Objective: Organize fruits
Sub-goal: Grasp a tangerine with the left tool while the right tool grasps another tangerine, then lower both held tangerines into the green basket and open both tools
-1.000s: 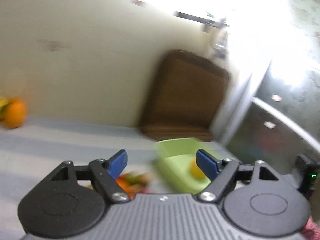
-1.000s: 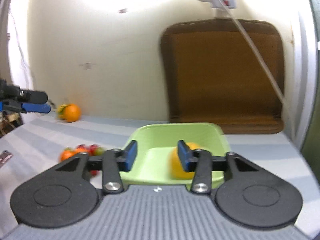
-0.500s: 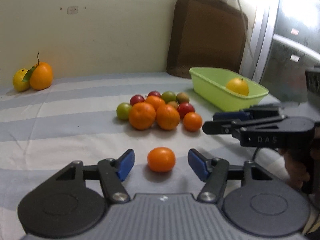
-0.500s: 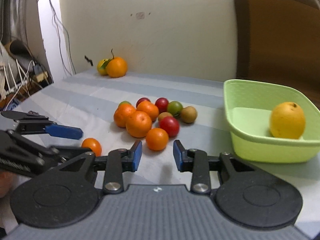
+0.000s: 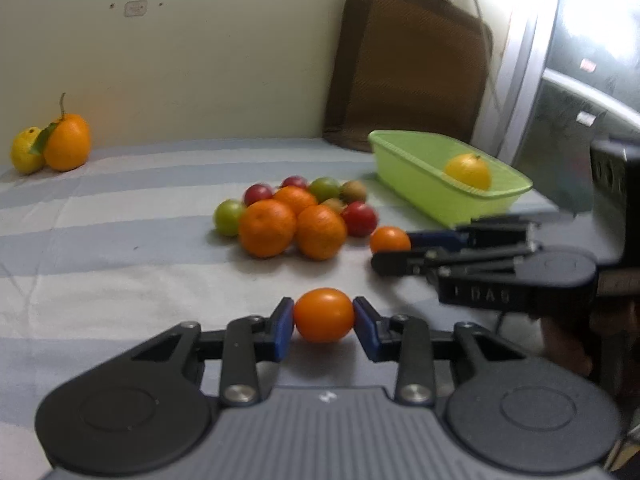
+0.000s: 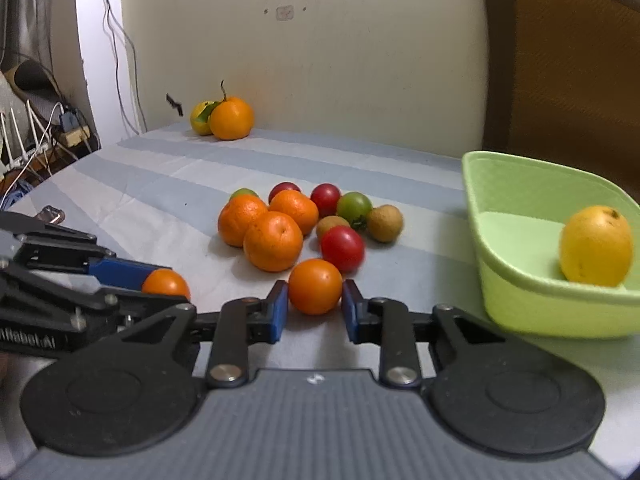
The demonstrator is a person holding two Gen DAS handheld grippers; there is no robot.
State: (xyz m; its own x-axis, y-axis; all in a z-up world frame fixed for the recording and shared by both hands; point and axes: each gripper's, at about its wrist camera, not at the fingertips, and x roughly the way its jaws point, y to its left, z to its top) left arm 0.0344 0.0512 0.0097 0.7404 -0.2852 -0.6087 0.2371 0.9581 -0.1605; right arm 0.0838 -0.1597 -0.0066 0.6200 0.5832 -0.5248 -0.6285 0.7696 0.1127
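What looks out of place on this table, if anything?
Nothing is spilled or damaged. One oddity: an orange and yellow fruit pair sits alone at the far wall, apart from the main fruit pile. The green basket holds only one yellow fruit.

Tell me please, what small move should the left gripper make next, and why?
Probably lift. The left gripper has both pads against the small orange, which sits on the cloth. The basket holds only one yellow fruit, so raising the orange clear seems the step before carrying it there.
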